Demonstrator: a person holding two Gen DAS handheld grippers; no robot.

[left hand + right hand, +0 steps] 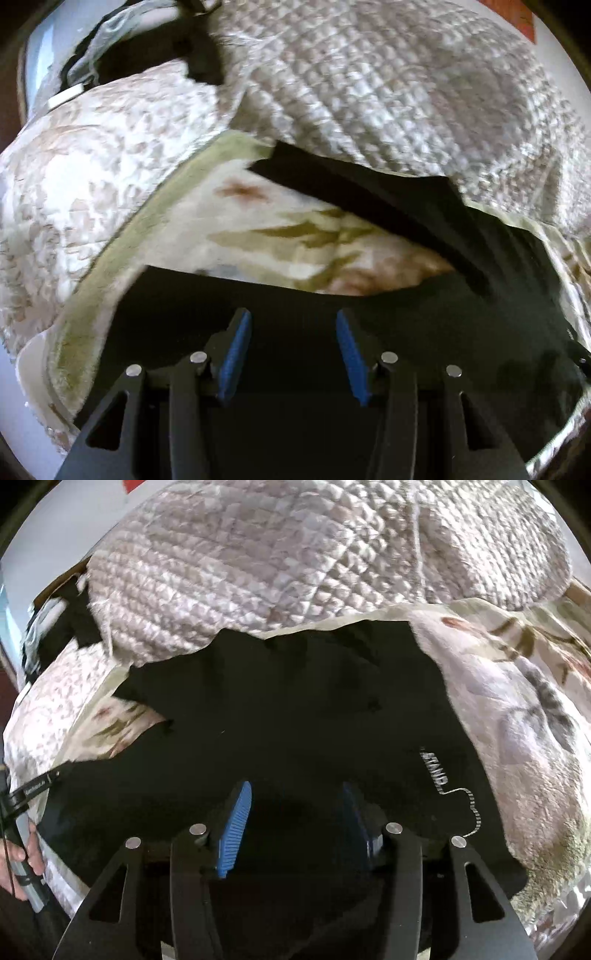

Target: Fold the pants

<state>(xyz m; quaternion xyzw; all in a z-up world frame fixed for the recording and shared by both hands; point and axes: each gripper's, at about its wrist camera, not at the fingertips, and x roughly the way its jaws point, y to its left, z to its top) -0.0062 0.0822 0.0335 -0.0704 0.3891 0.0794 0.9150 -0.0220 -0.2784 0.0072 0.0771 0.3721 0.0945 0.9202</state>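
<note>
Black pants [369,295] lie spread on a floral blanket [295,236] on a bed. In the left wrist view my left gripper [293,328] is open just above the black fabric, blue pads [236,350] apart, nothing between them. In the right wrist view the pants [295,720] fill the middle, with a white "STAND" print [436,770] at the right. My right gripper [295,805] is open over the fabric, pads [236,823] apart and empty. The left gripper's handle and the hand holding it [22,849] show at the left edge.
A quilted beige-white comforter [369,92] is piled behind the pants; it also shows in the right wrist view [295,554]. Another dark garment [203,55] lies at the far left top. The fleecy floral blanket [517,720] rises at the right.
</note>
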